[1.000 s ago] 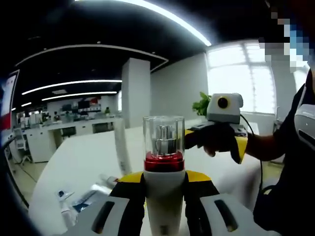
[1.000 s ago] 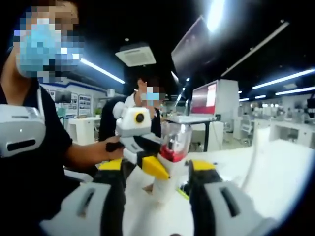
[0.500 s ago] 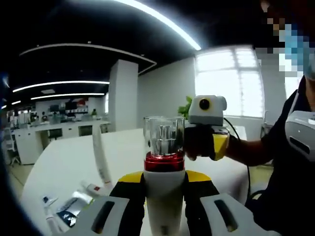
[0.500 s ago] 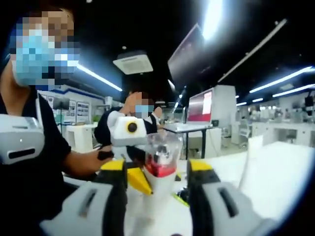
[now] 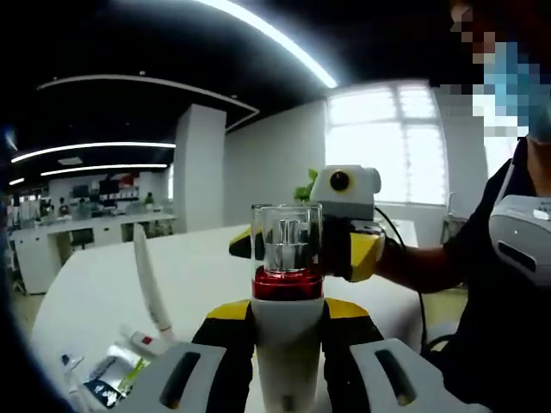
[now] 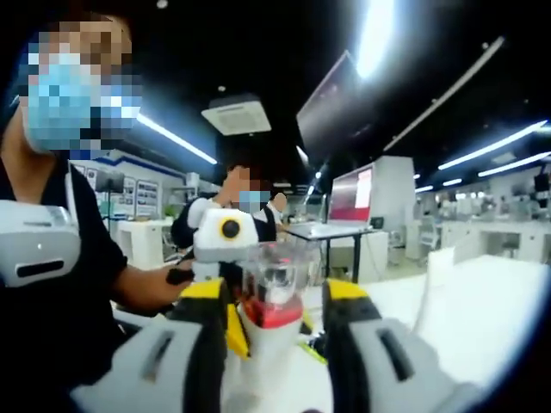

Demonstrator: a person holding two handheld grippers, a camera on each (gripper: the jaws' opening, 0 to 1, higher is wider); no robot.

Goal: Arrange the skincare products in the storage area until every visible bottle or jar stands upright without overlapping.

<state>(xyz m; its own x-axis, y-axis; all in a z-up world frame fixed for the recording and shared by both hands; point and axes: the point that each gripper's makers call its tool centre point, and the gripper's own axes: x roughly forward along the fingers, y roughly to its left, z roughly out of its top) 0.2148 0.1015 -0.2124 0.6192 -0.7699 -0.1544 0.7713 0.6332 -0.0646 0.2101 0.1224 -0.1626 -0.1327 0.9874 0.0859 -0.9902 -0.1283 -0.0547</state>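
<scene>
- In the left gripper view, the left gripper [image 5: 288, 331] is closed on a white bottle [image 5: 287, 344], which stands upright between its jaws, held up above the table [image 5: 198, 267].
- The bottle has a red ring and a clear cap [image 5: 287, 239] on top.
- Just behind the cap is the right gripper [image 5: 344, 228], held by a person's hand [image 5: 398, 258].
- Low on the left, some tubes [image 5: 129, 353] lie on the table; what they are exactly I cannot tell.
- In the right gripper view, the right gripper [image 6: 269, 310] has its jaws wide apart and holds nothing.
- The bottle [image 6: 269, 323] is seen between these jaws, a little beyond them, with the left gripper [image 6: 225, 249] just behind it.
- Far behind stands another person [image 6: 245, 211].
</scene>
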